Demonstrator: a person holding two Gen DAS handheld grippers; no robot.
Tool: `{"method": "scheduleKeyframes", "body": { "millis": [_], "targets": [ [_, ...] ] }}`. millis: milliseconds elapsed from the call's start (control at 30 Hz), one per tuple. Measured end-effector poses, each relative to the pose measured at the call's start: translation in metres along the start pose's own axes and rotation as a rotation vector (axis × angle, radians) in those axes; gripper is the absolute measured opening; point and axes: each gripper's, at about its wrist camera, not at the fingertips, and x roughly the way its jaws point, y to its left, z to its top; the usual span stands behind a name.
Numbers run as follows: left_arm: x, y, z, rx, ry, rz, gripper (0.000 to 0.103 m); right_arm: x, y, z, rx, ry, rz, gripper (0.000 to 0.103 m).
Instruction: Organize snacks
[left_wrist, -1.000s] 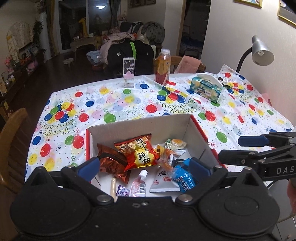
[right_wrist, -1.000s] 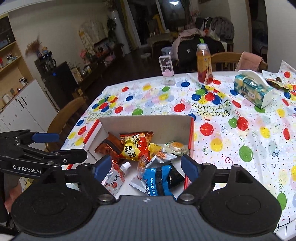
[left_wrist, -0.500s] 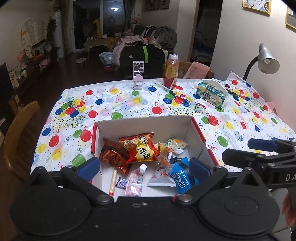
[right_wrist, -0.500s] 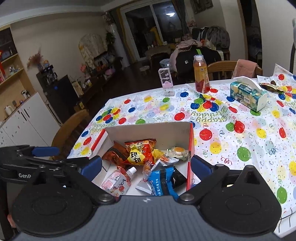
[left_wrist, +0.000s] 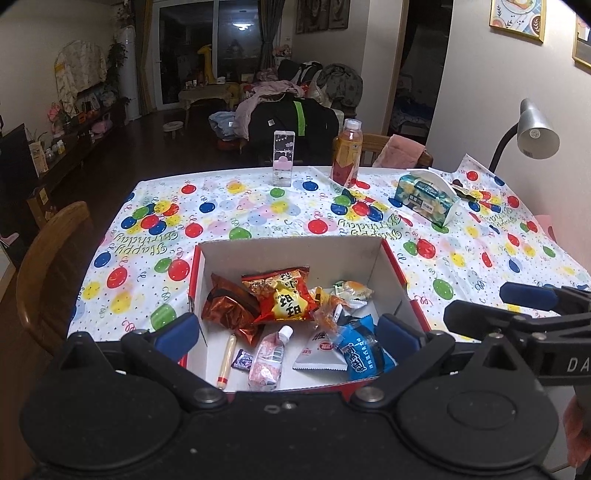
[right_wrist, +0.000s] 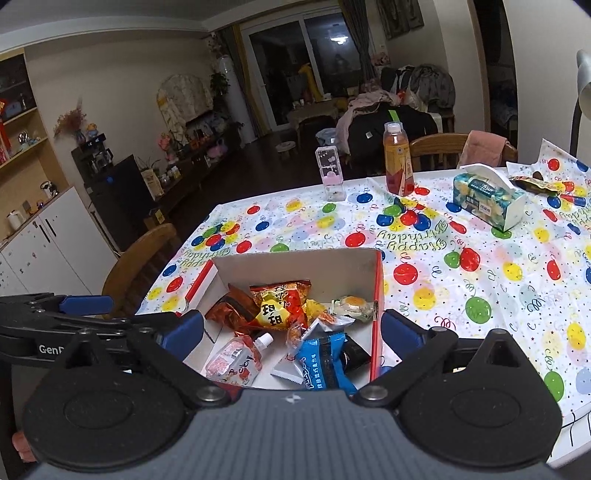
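1. Both claws have drawn back and risen since a second ago; more of the worktop (left_wrist: 258, 214) now shows.
2. Left claw (left_wrist: 288, 332): fingers spread wide, gripping nothing, above the near edge of the box (left_wrist: 291, 254).
3. Right claw (right_wrist: 291, 332): likewise spread and empty.
4. The snacks (left_wrist: 280, 295) lie unmoved inside the box, red packet (right_wrist: 280, 306) toward the rear, blue packet (right_wrist: 321, 365) nearest.

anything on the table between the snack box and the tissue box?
Nothing: only bare balloon-print tablecloth lies between the snack box and the tissue box. Clearest in the right wrist view; the left wrist view agrees.
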Motion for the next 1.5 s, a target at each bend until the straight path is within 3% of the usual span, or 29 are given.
{"method": "scheduleKeyframes", "body": {
  "millis": [1500],
  "targets": [
    [-0.0033, -0.0047, -0.0015, -0.015, -0.006, 0.012, 0.102, -0.0004, -0.0064, -0.0033, 0.020, 0.024, -0.047, 0.103]
  ]
}}
